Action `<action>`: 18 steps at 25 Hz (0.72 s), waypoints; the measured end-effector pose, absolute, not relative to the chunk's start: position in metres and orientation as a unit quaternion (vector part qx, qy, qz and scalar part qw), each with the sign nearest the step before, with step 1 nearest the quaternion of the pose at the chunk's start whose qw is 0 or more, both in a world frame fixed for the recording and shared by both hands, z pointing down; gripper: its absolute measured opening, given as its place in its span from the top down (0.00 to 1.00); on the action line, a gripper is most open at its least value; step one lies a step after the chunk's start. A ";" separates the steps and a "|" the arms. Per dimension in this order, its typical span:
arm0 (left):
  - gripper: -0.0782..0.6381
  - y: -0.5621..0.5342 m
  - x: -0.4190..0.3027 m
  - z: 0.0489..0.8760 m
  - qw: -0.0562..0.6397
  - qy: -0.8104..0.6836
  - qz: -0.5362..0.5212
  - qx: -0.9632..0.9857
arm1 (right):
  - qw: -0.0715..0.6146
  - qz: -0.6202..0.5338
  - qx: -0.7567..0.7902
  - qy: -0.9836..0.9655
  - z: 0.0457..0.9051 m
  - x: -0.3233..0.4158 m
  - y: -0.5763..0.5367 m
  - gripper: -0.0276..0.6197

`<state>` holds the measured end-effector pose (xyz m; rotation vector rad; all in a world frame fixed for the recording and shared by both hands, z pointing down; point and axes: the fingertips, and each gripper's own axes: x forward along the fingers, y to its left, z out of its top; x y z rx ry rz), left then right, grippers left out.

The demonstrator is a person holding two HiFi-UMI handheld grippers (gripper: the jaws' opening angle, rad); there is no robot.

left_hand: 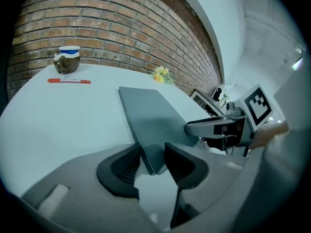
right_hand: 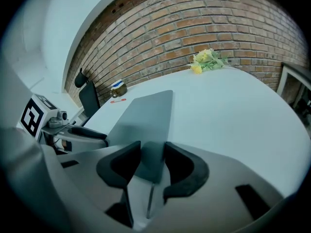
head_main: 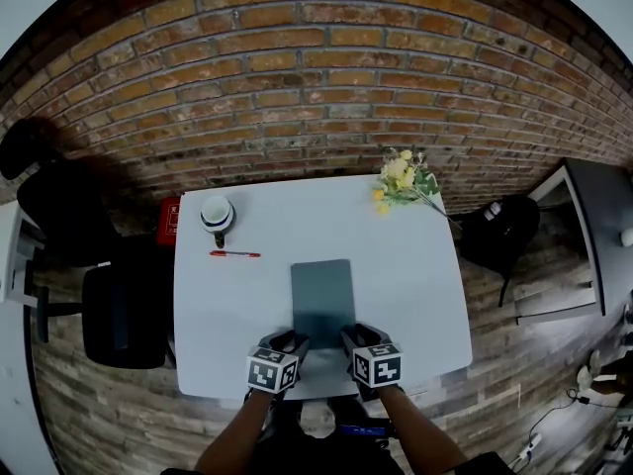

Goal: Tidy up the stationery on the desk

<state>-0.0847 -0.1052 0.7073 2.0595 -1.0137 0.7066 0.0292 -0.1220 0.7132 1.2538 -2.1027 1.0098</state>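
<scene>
We list one white worktop (head_main: 415, 295). One grey notebook (head_main: 321, 300) lies flat at its near middle. Left gripper (left_hand: 152, 153): fingers (left_hand: 121, 166) apart, the notebook's near left corner between them. Right gripper (right_hand: 153, 154): fingers (right_hand: 183, 166) apart around its near right corner. Far right we count yellow flowers (head_main: 401, 178); far left, a cup (head_main: 217, 214), with a red pen (head_main: 234, 253) near it.

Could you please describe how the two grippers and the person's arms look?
The left gripper and right gripper look alike: smooth grey bodies and curved jaws lined with black ribbed pads. Each carries a cube with black-and-white square markers. The forearms show no sleeves.
</scene>
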 end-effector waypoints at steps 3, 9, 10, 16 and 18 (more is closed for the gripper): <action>0.67 -0.106 -0.085 0.709 0.366 -0.393 0.276 0.797 | 0.240 0.375 0.463 -0.767 0.713 0.030 -0.122 0.72; 0.67 -0.107 -0.086 0.710 0.366 -0.391 0.280 0.797 | 0.248 0.363 0.445 -0.780 0.698 0.032 -0.124 0.78; 0.67 -0.107 -0.087 0.710 0.369 -0.388 0.278 0.798 | 0.250 0.356 0.441 -0.786 0.691 0.031 -0.124 0.80; 0.68 -0.107 -0.092 0.709 0.416 -0.360 0.244 0.799 | 0.268 0.290 0.400 -0.827 0.636 0.006 -0.120 0.84; 0.67 -0.106 -0.095 0.708 0.429 -0.353 0.233 0.799 | 0.276 0.273 0.388 -0.836 0.621 -0.005 -0.118 0.84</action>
